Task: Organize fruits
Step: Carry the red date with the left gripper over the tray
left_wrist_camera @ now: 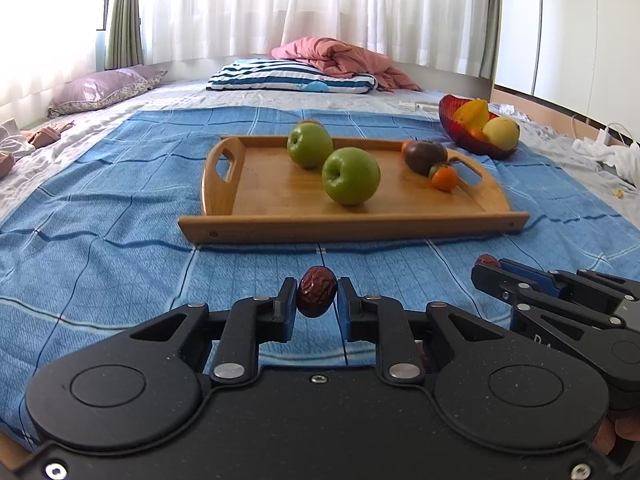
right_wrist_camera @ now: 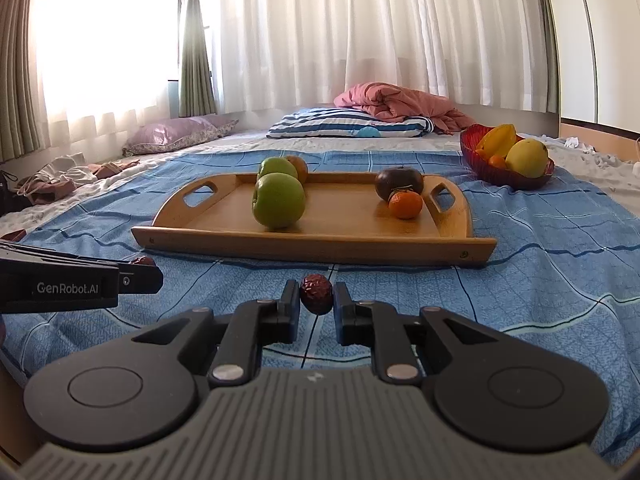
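Left tongs [left_wrist_camera: 317,298]: clenched on a wrinkled red date [left_wrist_camera: 316,297], both blue pads pressing its sides, held just above the blue bedspread [left_wrist_camera: 120,208].
Right tongs [right_wrist_camera: 316,299]: clenched on a second red date [right_wrist_camera: 316,293], the fruit caught between the two pads, low over the same bedspread.
Tongs to each other: side by side; in the left wrist view the right tongs show to the right, their tips shut on their date; in the right wrist view the left tongs reach in from the left with a bit of date at the tip.
Wooden tray [left_wrist_camera: 352,228]: straight ahead of both tongs, lying flat on the bedspread, its near rim just beyond the held dates.
Green apples [left_wrist_camera: 351,176]: two on the tray, ahead of the left tongs, one behind the other; a brownish fruit peeks out behind the far one.
Dark tomato [right_wrist_camera: 399,183]: at the tray's right end, ahead and to the right of the right tongs.
Small orange fruit [right_wrist_camera: 405,205]: touching the dark tomato's near side.
Red bowl [right_wrist_camera: 486,170]: beyond the tray, far right of both tongs, on the bed, holding yellow and orange fruits.
Bedding: striped pillow [left_wrist_camera: 292,77] with a pink quilt [left_wrist_camera: 344,58] on it, far ahead; a purple pillow [left_wrist_camera: 104,88] far ahead to the left.
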